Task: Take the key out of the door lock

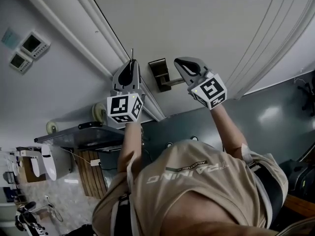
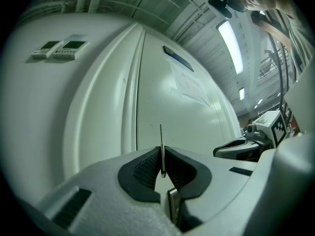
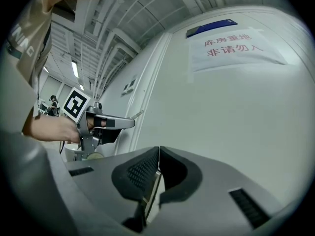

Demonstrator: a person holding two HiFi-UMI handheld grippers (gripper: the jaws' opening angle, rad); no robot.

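Left gripper view has the left gripper [image 2: 162,152] pinched on the key [image 2: 161,134], blade sticking clear of the door [image 2: 192,107], so I'd say it's out of the lock [image 1: 159,73], while the right gripper [image 3: 158,154] idles nearby, jaws together, empty.

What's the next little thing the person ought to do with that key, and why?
Probably draw the left gripper back from the door with its jaws shut. The key is clamped between them, and its blade juts out free in the air, beside the lock rather than in it. The right gripper is shut on nothing near the handle.
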